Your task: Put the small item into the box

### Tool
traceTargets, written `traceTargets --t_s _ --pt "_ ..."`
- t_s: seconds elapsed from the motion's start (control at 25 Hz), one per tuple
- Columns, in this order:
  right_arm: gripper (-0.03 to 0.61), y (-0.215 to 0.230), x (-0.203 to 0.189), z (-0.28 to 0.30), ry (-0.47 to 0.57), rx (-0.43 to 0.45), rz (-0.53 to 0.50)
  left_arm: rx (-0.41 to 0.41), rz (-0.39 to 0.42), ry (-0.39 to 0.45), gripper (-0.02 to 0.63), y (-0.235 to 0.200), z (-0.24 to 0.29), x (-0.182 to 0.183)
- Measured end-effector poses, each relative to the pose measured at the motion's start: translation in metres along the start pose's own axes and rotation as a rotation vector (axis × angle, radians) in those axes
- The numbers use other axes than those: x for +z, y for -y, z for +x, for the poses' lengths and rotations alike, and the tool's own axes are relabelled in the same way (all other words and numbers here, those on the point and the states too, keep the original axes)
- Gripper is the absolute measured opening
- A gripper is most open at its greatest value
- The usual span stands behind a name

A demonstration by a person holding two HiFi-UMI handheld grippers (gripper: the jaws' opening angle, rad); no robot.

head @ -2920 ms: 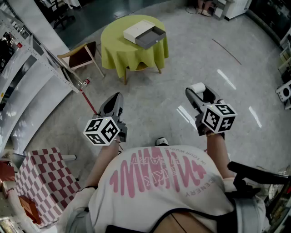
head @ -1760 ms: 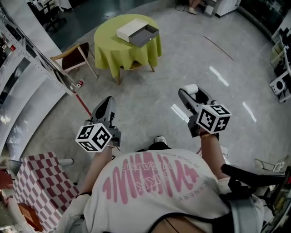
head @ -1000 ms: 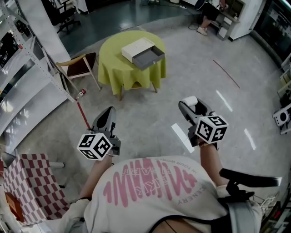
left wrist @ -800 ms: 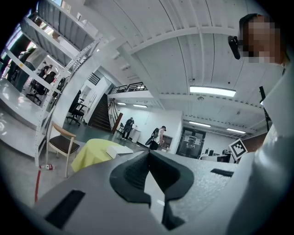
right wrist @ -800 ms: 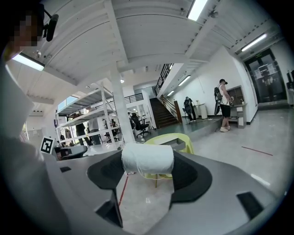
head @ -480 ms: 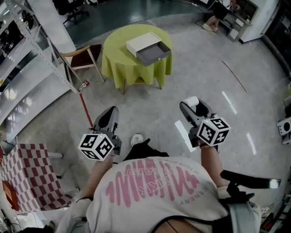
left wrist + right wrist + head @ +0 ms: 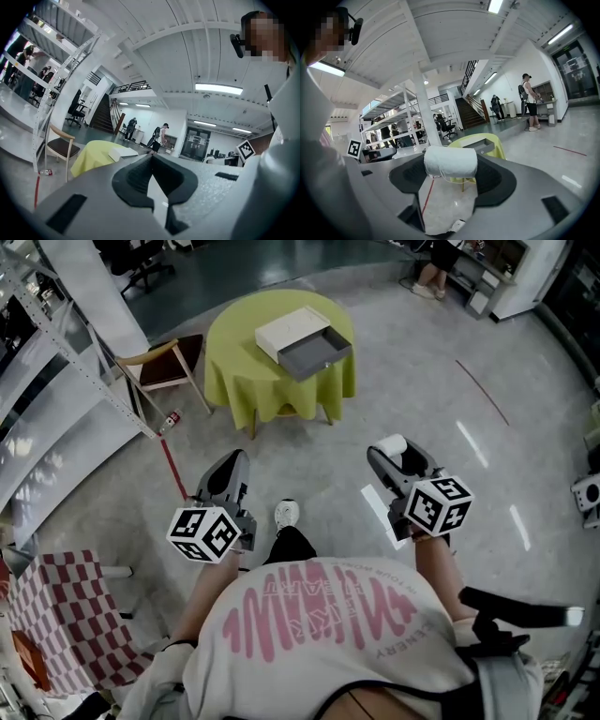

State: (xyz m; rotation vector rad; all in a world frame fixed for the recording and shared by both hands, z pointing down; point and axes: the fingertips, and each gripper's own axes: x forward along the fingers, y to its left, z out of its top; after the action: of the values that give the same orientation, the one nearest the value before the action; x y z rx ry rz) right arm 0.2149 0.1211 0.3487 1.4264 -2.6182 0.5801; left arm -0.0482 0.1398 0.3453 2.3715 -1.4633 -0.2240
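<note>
White roll [image 7: 450, 162] in right gripper [image 7: 450, 166], left gripper [image 7: 151, 157] closed, box [image 7: 289, 326] distant

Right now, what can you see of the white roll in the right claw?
The white thread roll is a short cylinder of tightly wound, fibrous-looking string, one loose strand drooping beneath it. It lies crosswise, clamped by its ends between the jaws of the right claw, held in the air above the floor; nothing else touches it.
</note>
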Motion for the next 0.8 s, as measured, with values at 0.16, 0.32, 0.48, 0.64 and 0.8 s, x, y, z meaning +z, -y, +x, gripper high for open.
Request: traceTargets --t_s 0.16,0.32,0.48,0.64,0.8 --pt "0.301 0.004 0.003 0.024 -0.021 -0.006 -0.017 -0.004 -0.018 0.001 0.006 -0.013 0.025 0.001" --pt "0.301 0.014 0.009 0.049 -0.034 -0.019 -0.019 -0.040 -0.091 0.034 0.006 -0.027 0.050 0.008" --pt "0.301 0.025 0.018 0.081 -0.038 -0.023 -0.010 -0.065 -0.096 0.028 0.006 -0.044 0.078 0.018" --pt "0.301 0.036 0.035 0.115 -0.032 -0.028 -0.001 -0.080 -0.054 0.030 0.007 -0.062 0.106 0.032" --pt "0.301 0.043 0.057 0.147 -0.008 -0.031 0.011 -0.125 0.003 0.021 0.006 -0.074 0.136 0.051"
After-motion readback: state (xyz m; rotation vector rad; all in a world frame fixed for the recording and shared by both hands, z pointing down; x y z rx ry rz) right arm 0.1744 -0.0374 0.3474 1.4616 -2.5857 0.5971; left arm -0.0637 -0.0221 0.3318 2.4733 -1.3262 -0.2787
